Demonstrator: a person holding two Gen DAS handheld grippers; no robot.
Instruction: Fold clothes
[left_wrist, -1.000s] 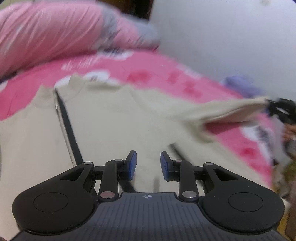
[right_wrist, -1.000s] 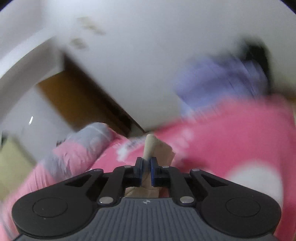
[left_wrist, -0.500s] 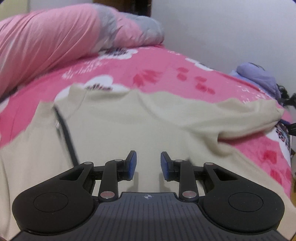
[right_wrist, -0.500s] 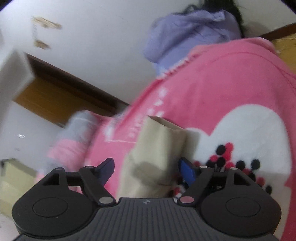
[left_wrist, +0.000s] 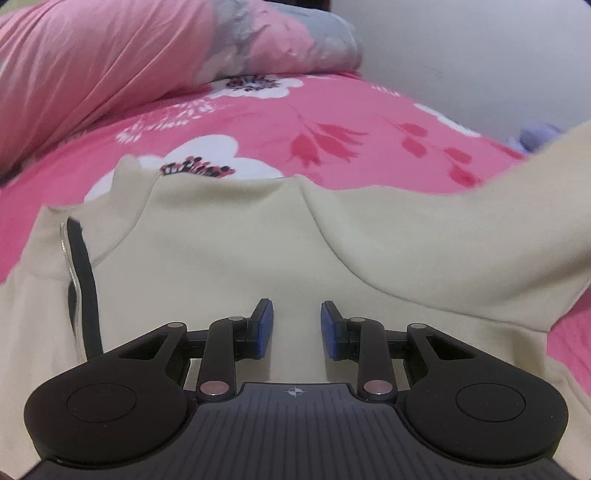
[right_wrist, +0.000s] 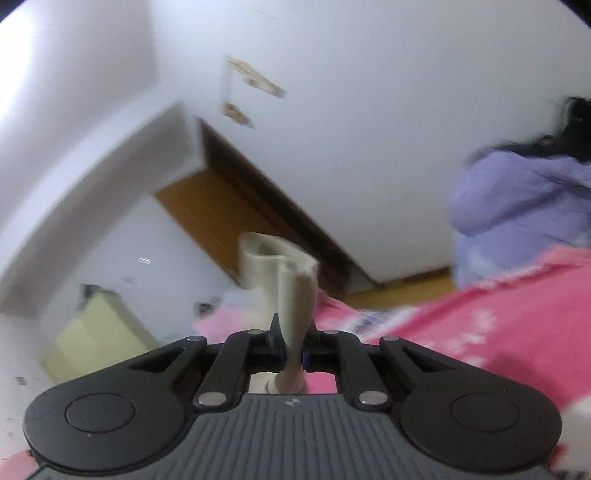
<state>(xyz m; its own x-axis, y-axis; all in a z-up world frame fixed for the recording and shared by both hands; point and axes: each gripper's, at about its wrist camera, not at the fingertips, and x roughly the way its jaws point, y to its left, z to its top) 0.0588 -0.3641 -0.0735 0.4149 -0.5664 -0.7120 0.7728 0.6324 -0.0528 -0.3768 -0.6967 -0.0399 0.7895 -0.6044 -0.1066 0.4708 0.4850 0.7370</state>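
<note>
We see the beige jacket (left_wrist: 229, 266) spread on the pink bedspread (left_wrist: 332, 122). Our right gripper (right_wrist: 294, 354) is closing, pinching its sleeve cuff (right_wrist: 291, 280) — our left gripper (left_wrist: 296, 328), jaws parted and empty, hovers over the jacket's chest.

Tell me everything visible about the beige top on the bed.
The beige top is a soft, smooth knit with a stand collar and a dark zip strip at its left. It lies spread on the pink floral bedspread. Its sleeve lifts off to the right; the right tool is closing on the rolled cuff. The left tool hovers open above the chest.
</note>
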